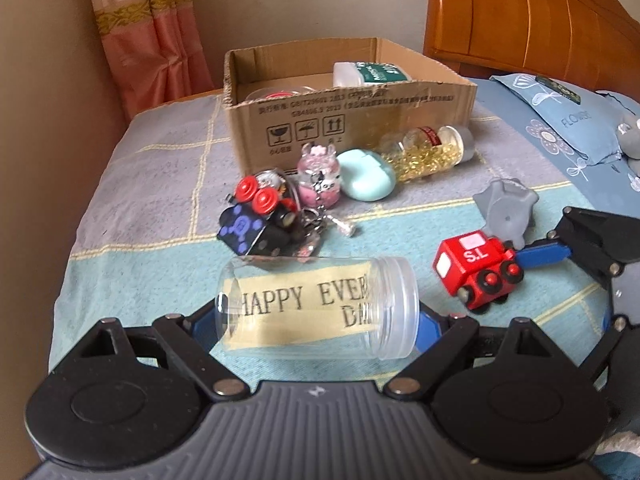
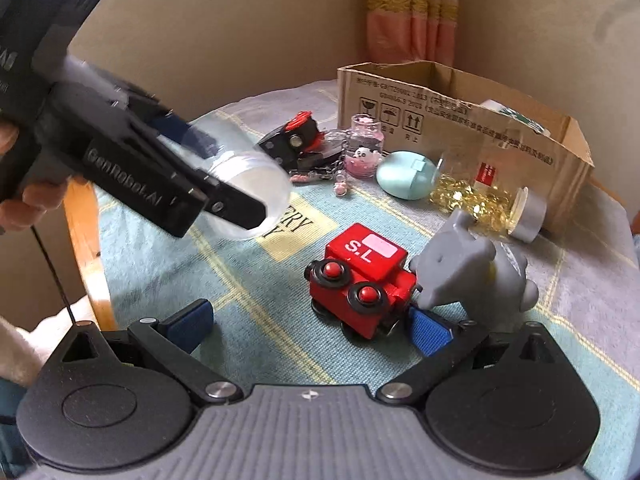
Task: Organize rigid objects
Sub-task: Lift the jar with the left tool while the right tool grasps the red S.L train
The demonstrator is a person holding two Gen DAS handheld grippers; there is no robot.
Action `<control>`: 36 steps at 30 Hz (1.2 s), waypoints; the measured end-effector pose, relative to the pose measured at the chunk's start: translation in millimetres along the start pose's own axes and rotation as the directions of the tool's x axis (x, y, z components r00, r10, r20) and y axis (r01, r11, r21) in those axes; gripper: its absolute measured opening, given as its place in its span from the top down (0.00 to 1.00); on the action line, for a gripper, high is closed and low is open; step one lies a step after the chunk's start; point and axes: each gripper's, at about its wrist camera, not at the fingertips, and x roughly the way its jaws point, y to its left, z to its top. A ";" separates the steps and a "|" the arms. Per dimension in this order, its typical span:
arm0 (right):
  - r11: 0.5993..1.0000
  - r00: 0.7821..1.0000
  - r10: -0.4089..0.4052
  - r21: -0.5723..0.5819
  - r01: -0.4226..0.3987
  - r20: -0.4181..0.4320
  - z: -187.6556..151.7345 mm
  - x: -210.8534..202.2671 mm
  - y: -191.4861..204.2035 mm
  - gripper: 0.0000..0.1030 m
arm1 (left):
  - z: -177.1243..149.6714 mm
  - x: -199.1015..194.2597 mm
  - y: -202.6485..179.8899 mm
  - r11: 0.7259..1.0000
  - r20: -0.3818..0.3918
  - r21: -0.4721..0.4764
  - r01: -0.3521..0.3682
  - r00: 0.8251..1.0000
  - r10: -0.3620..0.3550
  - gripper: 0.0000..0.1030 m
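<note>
Box (image 1: 352, 120) wall hides red-lidded jar (image 1: 280, 95) body

"S.L" on red train (image 2: 362, 276)

We see a bed (image 1: 140, 216) under a checked blanket. On it rest a cardboard box (image 1: 360, 120) near the far edge, 1 red toy train (image 1: 476, 268), a grey elephant (image 1: 506, 208) and a capsule bottle (image 1: 428, 150).

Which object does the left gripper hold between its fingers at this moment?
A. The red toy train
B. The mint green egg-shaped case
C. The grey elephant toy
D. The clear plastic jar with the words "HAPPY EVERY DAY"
D. The left gripper is closed on the clear plastic jar, which lies sideways between its fingers, while the red toy train sits on the blanket.
</note>
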 end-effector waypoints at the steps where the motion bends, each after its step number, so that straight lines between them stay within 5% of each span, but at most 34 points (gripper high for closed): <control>1: 1.000 1.000 -0.005 0.017 0.005 0.001 0.7 0.7 -0.3 0.00 | -0.9 0.4 1.5 1.000 -0.001 0.001 -0.002 1.000 0.002 0.13; 14: 0.999 1.000 0.011 0.049 -0.011 0.015 22.3 22.5 11.8 0.01 | -14.9 -2.9 31.2 1.000 0.006 -0.019 -0.006 1.000 0.006 0.13; 28: 0.993 0.995 -0.100 0.059 0.101 -0.018 34.9 23.7 15.8 0.41 | -19.4 -2.9 43.5 0.999 0.011 -0.032 0.003 1.000 -0.003 0.13; 36: 0.993 0.995 -0.093 0.068 0.096 -0.047 34.3 18.5 16.8 0.41 | -18.1 -6.4 41.6 1.000 0.004 -0.019 0.002 1.000 -0.002 0.13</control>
